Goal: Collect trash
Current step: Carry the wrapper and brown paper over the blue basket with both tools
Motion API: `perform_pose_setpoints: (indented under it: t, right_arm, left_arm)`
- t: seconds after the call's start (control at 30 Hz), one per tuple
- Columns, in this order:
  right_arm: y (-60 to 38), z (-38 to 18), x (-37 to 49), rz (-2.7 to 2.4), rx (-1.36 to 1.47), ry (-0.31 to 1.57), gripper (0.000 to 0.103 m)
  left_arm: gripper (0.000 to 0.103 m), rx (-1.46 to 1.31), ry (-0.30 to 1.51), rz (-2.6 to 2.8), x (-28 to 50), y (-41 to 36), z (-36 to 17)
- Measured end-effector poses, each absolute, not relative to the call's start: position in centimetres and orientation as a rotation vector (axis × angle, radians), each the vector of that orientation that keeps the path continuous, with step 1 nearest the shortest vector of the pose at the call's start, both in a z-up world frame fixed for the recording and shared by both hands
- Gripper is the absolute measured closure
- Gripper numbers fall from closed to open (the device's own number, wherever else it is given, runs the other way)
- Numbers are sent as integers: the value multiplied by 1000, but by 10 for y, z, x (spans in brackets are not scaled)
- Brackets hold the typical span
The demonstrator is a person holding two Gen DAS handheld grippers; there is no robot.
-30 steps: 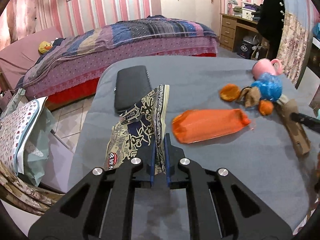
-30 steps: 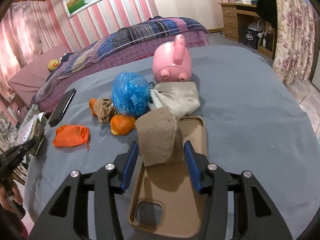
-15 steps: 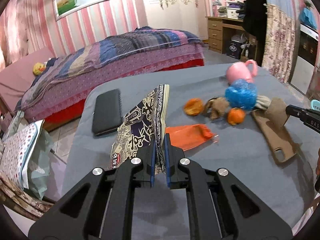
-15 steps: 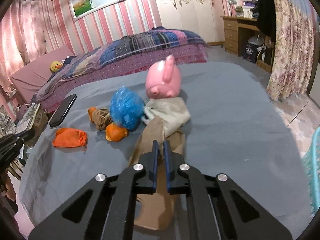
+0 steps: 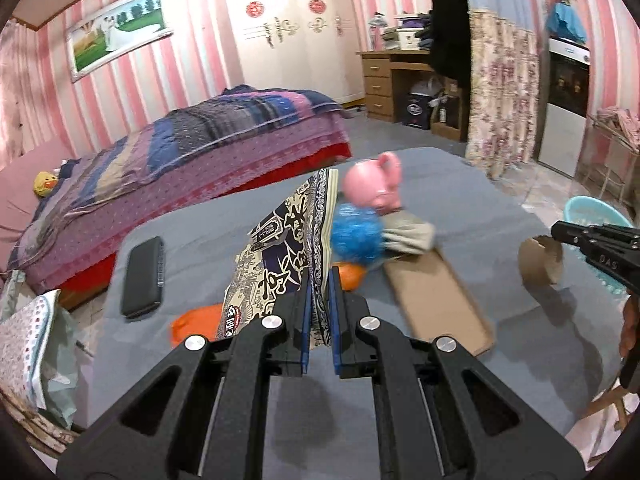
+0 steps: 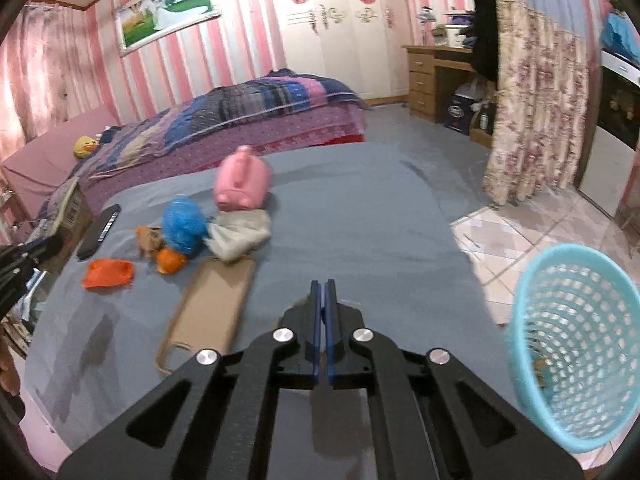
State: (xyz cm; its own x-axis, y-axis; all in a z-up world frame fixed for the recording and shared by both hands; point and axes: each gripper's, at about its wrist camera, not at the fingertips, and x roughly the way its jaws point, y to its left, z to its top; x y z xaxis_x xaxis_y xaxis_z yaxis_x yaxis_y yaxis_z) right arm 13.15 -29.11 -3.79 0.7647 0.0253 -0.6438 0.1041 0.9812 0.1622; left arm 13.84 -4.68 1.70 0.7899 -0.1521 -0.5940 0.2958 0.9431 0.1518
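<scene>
My left gripper [image 5: 319,280] is shut on a patterned blue-and-cream snack wrapper [image 5: 288,248] held up above the grey table [image 5: 460,184]. My right gripper [image 6: 323,292] is shut on a brown cardboard piece [image 5: 540,260], which hangs from it in the left wrist view and is almost hidden behind the jaws in its own view. A light blue mesh bin [image 6: 568,344] stands on the floor to the right of the table. On the table lie a blue plastic ball [image 6: 185,226], orange peels [image 6: 170,261], an orange bag [image 6: 107,273] and a grey crumpled cloth [image 6: 240,232].
A pink piggy bank [image 6: 242,186], a tan phone case [image 6: 212,308] and a black phone [image 6: 98,232] lie on the table. A bed [image 6: 240,120] stands behind. A floral curtain [image 6: 532,120] and tiled floor [image 6: 540,232] are at right.
The right gripper lifted the cardboard piece off the phone case and swung right toward the blue bin. The left gripper rose and turned right with the wrapper still held.
</scene>
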Motion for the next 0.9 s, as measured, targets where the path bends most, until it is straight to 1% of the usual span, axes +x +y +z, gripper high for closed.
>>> perform_pose_setpoints:
  t: [0.03,0.1,0.13,0.17,0.2,0.23,0.3,0.47,0.63,0.7,0.77,0.83,0.9]
  right_arm:
    - [-296,-40,131,-49,199,710,99]
    - [-307,-48,131,-78,218,736,93]
    - [-310,-50,132,-86,223,742,71]
    - [-314,-54,132,-103,228,749,46]
    - [-317,-57,132,-121,224,756,39]
    - [-318,-59,133,-128,220,764,37]
    - [-322,-67,136,-132,222,796,36]
    - [-319,-73,138,-94,239,798,33]
    - [-300,-88,146,-69,195,876,35]
    - [-292,-93,147,-45,171,902,50]
    - [-288,-93,145,-24,172,912,76]
    - [-287,-89,142,10,191,902,90]
    - [-285,-85,139,5,181,885,96]
  left_arm:
    - [97,243,622,-252,138,-52,15]
    - [97,255,635,-255,138,-60,8]
    - [97,266,638,-249,139,-63,5]
    - [97,280,638,-240,138,-66,3]
    - [97,295,640,-232,138,-68,-2]
    - [97,299,645,-231,137,-69,-5]
    - [97,296,660,-238,137,-70,-14]
    - [97,295,677,-238,141,-71,-24]
    - [97,267,684,-236,145,-63,-23]
    - [97,264,684,-235,145,-61,-23]
    - [97,266,682,-235,145,-61,-23]
    - [97,269,681,-235,145,-61,-22]
    - [97,277,674,-234,144,-63,-20]
